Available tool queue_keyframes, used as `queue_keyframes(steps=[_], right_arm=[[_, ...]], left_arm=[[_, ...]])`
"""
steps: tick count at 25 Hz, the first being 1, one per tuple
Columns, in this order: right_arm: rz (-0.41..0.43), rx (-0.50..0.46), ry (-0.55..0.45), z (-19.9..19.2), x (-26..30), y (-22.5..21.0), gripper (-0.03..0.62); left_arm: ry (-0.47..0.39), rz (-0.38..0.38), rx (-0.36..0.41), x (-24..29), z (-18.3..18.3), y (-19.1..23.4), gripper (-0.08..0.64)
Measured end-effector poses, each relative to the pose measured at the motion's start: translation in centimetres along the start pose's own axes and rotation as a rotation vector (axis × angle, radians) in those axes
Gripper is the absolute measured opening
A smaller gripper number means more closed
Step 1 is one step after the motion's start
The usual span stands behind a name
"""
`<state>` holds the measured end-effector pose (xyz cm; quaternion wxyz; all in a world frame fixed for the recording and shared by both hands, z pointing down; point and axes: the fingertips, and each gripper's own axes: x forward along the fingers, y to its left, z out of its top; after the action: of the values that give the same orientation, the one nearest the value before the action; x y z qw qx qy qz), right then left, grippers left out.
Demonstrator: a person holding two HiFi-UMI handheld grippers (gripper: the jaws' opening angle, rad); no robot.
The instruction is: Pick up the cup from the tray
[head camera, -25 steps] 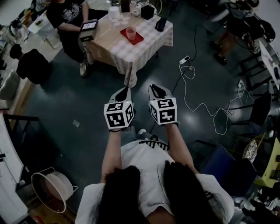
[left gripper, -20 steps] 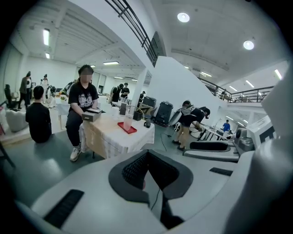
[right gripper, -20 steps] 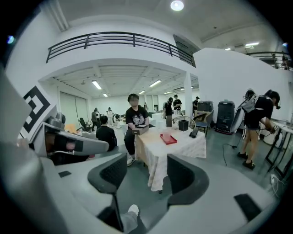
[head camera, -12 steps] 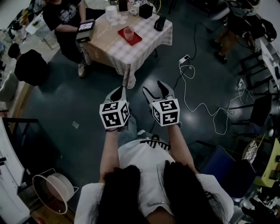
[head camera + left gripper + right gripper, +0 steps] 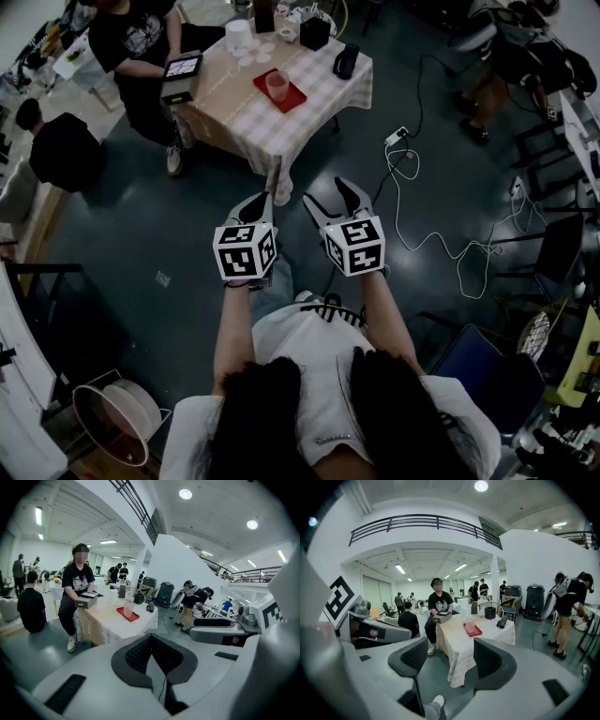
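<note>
Table under checked cloth carried a flat red tray with the translucent pink cup upright on it, well ahead. Right gripper jaws, shut a second earlier, were opening, empty; left gripper remained closed.

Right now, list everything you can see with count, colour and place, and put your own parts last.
table: one, pale checked cloth, far ahead
tray: one, red, on the table
cup: one, pinkish clear, upright on the tray
dark items: at least three, black, table's far side
seated person: one, black top, left of the table
box: one, grey, held by the seated person
second person: one, in black, farther left
cable: one, white, floor at right
chair: one, blue, near right
left gripper: one, grey, jaws together, empty
right gripper: one, grey, jaws opening, nothing between them
</note>
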<state>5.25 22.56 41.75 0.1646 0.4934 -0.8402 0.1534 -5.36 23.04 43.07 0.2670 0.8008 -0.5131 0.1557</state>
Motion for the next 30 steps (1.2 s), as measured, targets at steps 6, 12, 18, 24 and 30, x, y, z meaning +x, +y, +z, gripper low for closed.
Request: queue_keyframes(steps=[6,12,18,24,30], right_arm=[[-0.018,0.001,-0.018,2.0,2.9,-1.8,0.290],[-0.040,0.015,-0.019,4.0,6.5,-3.2,0.291],[-0.038,0.011,0.001,5.5,10.9,-3.4,0.327],[-0.059,0.014,-0.022,7.6,15.0,-3.8,0.365],[-0.068,0.013,-0.058,9.3,18.5,-3.8,0.387]], left_arm=[[-0.008,0.024,-0.014,2.7,2.1,2.2,0.006],[0.005,0.017,-0.015,5.7,5.0,5.0,0.006],[0.045,-0.017,-0.006,8.9,7.0,7.7,0.006],[0.035,-0.022,0.006,11.3,9.7,11.2,0.006],[0.035,-0.050,0.005,13.4,11.8,14.0,0.006]])
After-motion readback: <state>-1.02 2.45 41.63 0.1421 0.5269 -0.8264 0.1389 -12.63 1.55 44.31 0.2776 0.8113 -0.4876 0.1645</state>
